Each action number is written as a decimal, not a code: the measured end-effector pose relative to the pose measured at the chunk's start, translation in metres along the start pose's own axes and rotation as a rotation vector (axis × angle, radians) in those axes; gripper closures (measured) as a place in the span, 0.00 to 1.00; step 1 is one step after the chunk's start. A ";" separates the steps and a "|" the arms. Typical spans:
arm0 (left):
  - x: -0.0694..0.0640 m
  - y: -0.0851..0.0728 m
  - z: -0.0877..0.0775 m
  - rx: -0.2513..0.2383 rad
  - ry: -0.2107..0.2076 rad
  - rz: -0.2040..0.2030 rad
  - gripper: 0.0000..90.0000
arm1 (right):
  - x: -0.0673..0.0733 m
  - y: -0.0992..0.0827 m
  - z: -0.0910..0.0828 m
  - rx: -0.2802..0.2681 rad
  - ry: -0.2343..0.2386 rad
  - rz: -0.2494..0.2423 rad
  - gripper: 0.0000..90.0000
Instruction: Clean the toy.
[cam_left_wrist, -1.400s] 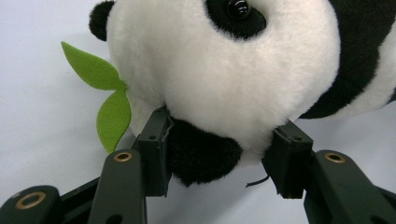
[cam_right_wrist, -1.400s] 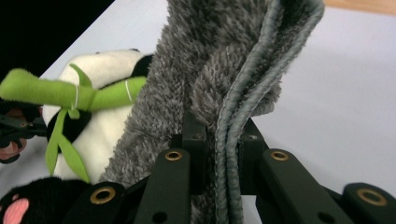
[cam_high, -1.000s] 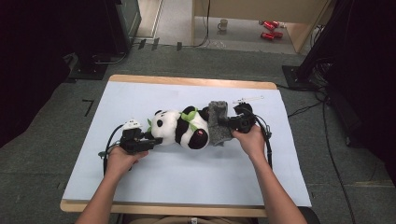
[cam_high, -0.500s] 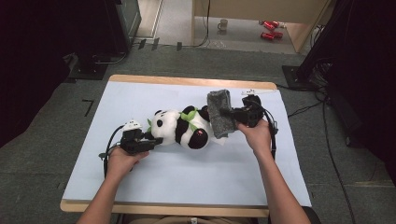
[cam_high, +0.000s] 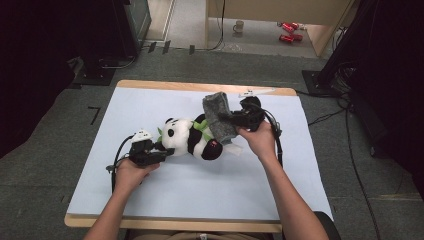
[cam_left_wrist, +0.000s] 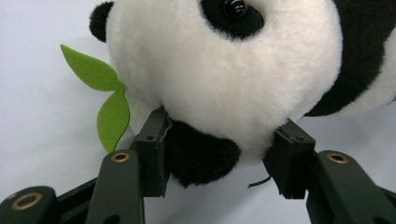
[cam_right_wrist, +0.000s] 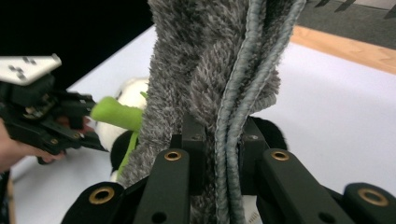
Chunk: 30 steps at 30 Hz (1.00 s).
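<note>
You've lifted the hat (cam_high: 218, 116) off the panda (cam_high: 190, 137), right gripper (cam_high: 239, 120) clamped on it, left gripper (cam_high: 159, 152) pinching its head

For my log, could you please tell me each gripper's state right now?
Left gripper: closed on the panda toy's head.
Right gripper: closed on the grey cloth.

Cut off by the top and right edges of the left gripper view: the black-and-white plush panda toy (cam_left_wrist: 224, 74), its body out of frame; hidden under the grey fuzzy knitted garment (cam_high: 219, 117) in the high view: the toy's rear part.
</note>
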<state>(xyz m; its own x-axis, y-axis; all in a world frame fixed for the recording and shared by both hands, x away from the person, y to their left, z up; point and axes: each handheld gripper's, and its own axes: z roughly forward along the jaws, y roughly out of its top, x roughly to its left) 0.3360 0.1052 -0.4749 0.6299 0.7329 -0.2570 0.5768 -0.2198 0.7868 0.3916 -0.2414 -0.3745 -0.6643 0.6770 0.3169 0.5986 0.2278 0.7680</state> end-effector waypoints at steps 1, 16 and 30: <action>-0.001 0.000 0.000 0.003 0.004 -0.003 0.53 | 0.002 -0.001 0.006 0.014 0.006 -0.011 0.88; -0.003 0.003 0.003 0.061 0.023 -0.100 0.54 | 0.004 -0.025 0.033 0.095 -0.009 -0.098 0.89; 0.001 0.005 0.007 0.039 0.011 -0.088 0.53 | -0.009 -0.042 0.018 0.115 -0.002 -0.034 0.89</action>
<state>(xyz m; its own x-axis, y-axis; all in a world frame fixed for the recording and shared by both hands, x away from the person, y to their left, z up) 0.3435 0.1002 -0.4753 0.5699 0.7577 -0.3179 0.6498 -0.1789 0.7388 0.3803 -0.2444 -0.4198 -0.6840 0.6689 0.2909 0.6234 0.3290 0.7093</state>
